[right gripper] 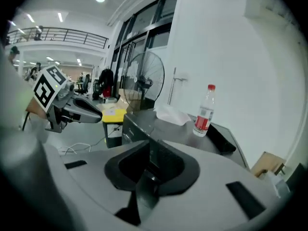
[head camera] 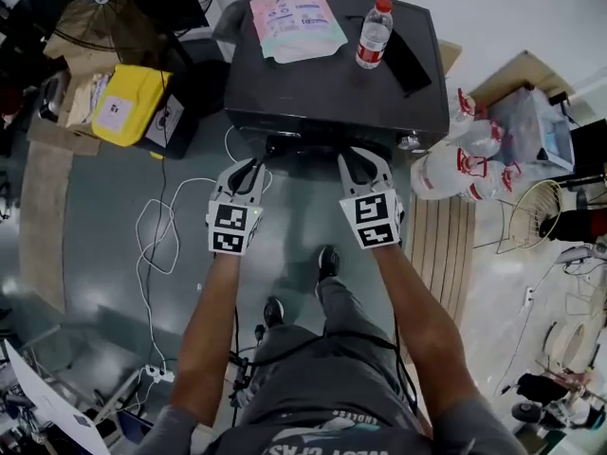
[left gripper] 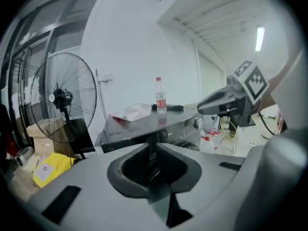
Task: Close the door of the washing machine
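Dark-grey metal is filling the middle of the head view. The boxy dark-grey washing machine [head camera: 313, 88] is standing just ahead of the person. Its front face is hiding beneath the near edge of its top, so the door itself is not showing. No door leaf is sticking out over the floor, so I am judging it shut or nearly so.

The white left gripper [head camera: 251, 166] and the white right gripper [head camera: 364, 156] are hovering side by side just before that edge. Each is keeping its jaws drawn together and gripping nothing.

A pink-and-white plastic pouch [head camera: 297, 24] and a clear water bottle with a red label [head camera: 374, 34] are resting on the top.

Doing this step well is probably meaning pressing the closed tips squarely against the door's latch side until it is catching, without jolting the bottle.
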